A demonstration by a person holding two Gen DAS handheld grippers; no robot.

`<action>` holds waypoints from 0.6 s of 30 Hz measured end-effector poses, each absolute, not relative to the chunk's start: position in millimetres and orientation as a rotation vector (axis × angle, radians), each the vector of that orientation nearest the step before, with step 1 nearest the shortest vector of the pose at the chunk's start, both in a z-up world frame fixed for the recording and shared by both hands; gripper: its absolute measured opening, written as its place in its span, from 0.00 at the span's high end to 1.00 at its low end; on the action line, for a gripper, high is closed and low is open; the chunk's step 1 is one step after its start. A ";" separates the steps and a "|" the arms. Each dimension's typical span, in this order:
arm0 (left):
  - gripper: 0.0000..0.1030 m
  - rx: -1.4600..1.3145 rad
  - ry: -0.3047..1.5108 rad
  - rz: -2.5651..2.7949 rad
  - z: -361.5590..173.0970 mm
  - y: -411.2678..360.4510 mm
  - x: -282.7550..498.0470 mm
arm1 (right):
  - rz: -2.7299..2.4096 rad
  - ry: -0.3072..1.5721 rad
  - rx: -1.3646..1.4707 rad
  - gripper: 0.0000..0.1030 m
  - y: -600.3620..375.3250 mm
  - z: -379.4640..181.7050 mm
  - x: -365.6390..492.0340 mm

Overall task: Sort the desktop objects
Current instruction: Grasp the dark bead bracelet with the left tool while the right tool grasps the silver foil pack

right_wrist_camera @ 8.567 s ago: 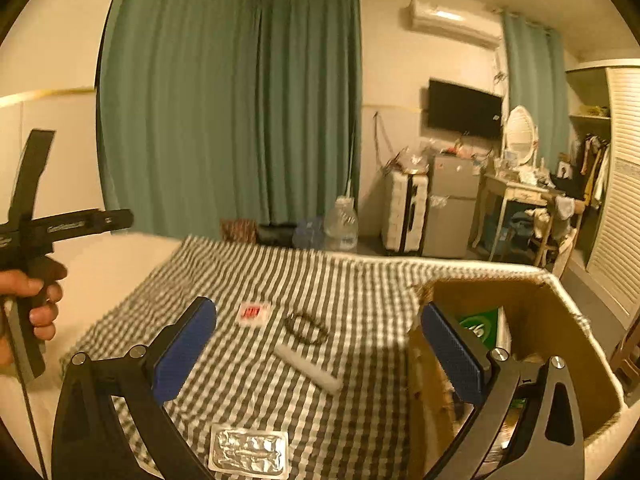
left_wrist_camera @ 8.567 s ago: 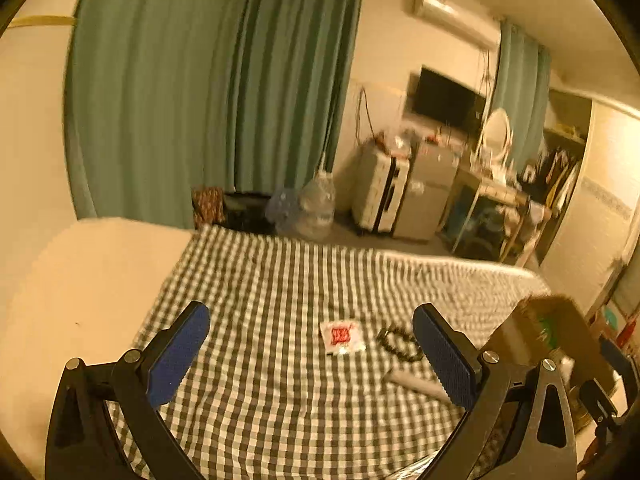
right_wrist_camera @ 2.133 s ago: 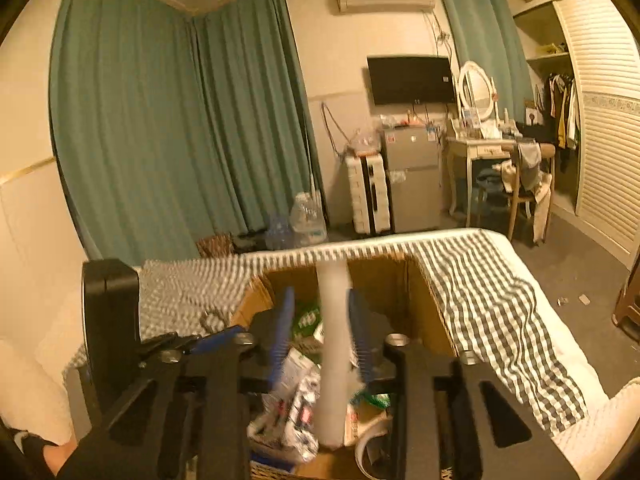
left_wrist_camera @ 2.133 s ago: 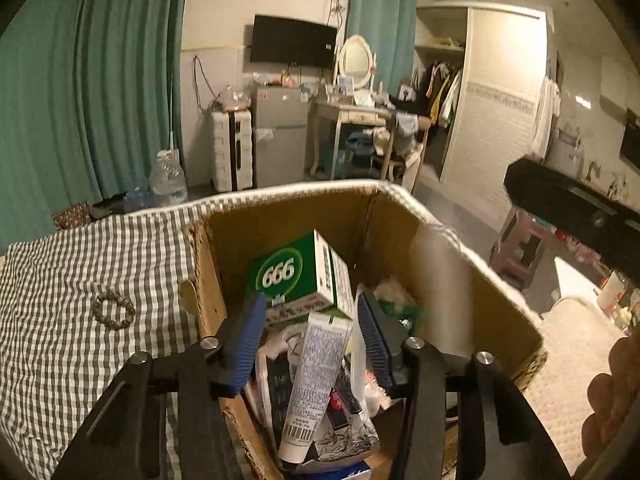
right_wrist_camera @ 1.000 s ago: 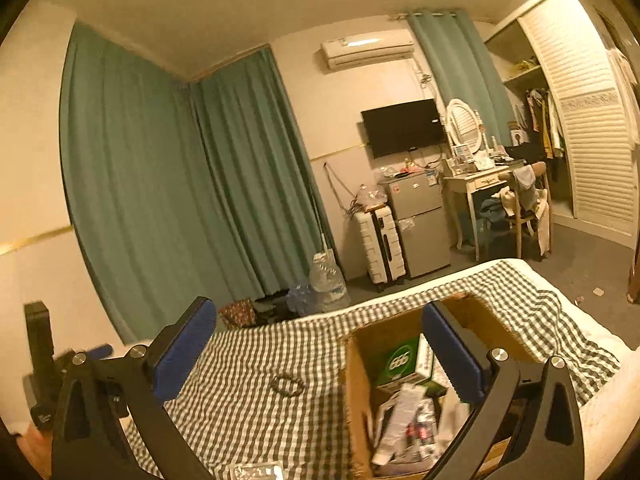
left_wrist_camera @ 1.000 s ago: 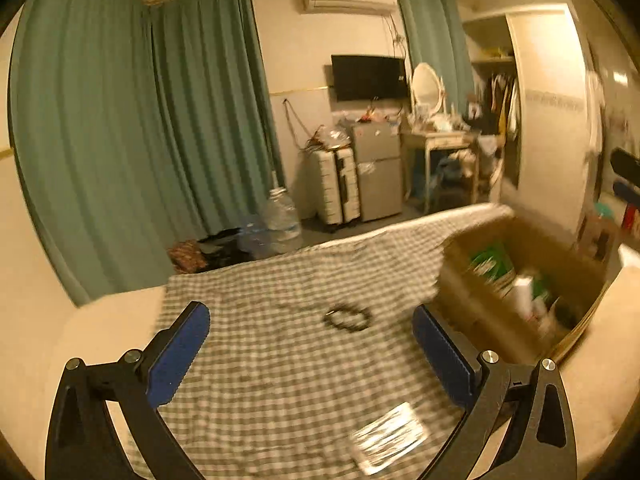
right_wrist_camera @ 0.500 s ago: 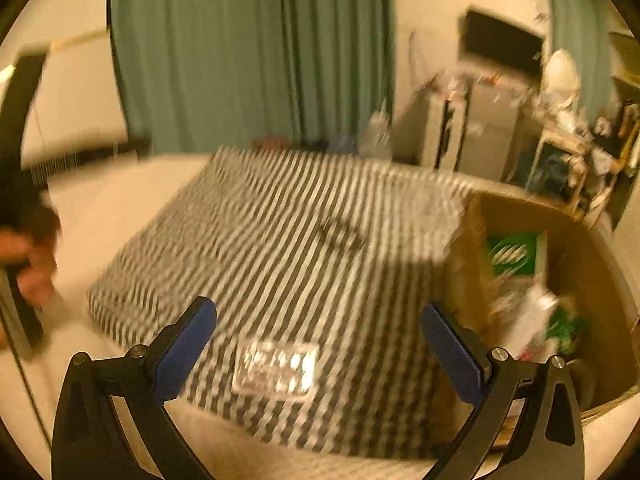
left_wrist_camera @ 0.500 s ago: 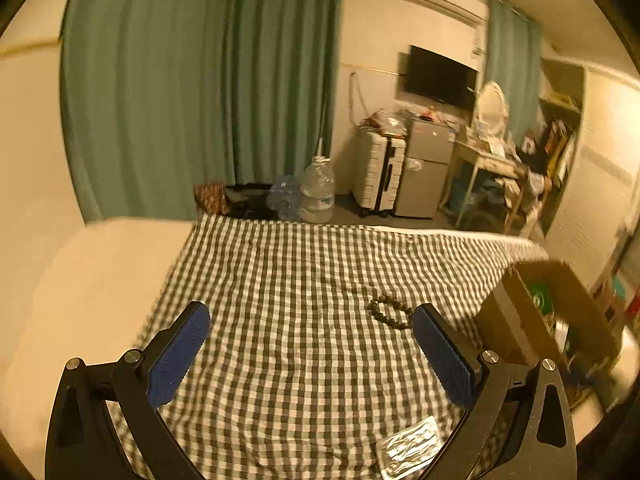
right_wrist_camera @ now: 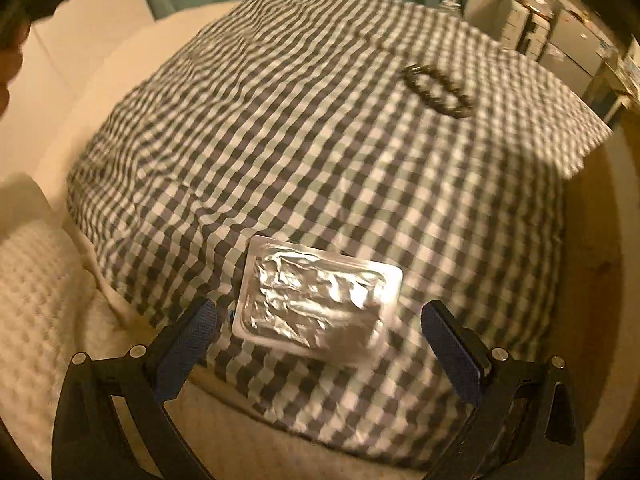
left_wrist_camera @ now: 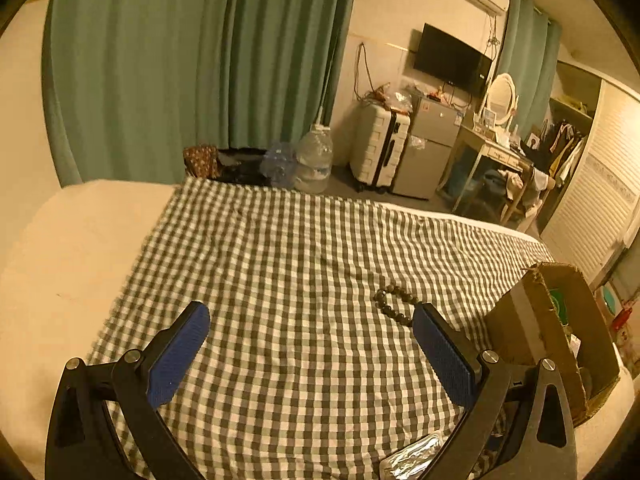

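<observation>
Checked cloth (right_wrist_camera: 320, 160) now fills our right view, closer than half a second ago; our right gripper (right_wrist_camera: 318, 320) gapes wide above the foil blister pack (right_wrist_camera: 316, 300). Our left gripper (left_wrist_camera: 310, 330) hangs wide, bead bracelet (left_wrist_camera: 394, 304) beside its right finger. Cardboard box (left_wrist_camera: 532, 332) holds a green carton, writing unreadable

1. A home bedroom: a bed (left_wrist_camera: 72, 264) fills the foreground, partly covered by a checked cloth (left_wrist_camera: 288, 280).
2. Beyond the bed's far edge hang green curtains (left_wrist_camera: 180, 68).
3. Right of the curtains stand a suitcase (left_wrist_camera: 380, 148), a small fridge (left_wrist_camera: 430, 152) and a dressing table (left_wrist_camera: 496, 152) with an oval mirror (left_wrist_camera: 500, 96).
4. Above the fridge hangs a television (left_wrist_camera: 452, 58).
</observation>
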State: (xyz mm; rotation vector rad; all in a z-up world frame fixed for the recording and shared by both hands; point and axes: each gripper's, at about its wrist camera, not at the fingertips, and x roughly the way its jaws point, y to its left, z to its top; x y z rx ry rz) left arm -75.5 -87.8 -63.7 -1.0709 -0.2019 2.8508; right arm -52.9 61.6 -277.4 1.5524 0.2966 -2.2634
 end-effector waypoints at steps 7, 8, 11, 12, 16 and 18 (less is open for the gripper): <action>0.00 -1.017 -0.228 2.820 -81.3 -74.8 -100.0 | -2.185 0.513 1.655 0.00 35.9 -317.2 -59.6; 0.00 -1.017 -0.237 2.808 -83.0 -71.7 -104.8 | -2.194 0.523 1.634 0.00 34.5 -317.1 -59.5; 0.00 -1.029 -0.233 2.778 -90.6 -62.0 -114.7 | -2.220 0.414 1.645 0.03 45.4 -317.7 -67.7; 0.00 -1.031 -0.220 2.772 -93.2 -58.7 -117.5 | -2.233 0.365 1.660 0.03 51.9 -317.8 -71.6; 0.00 -1.035 -0.201 2.745 -106.8 -50.3 -128.7 | -2.354 0.143 1.698 0.11 94.5 -309.3 -91.6; 0.00 -1.065 -0.204 2.733 -118.5 -47.2 -138.4 | -2.398 0.110 1.690 0.11 108.8 -303.6 -99.1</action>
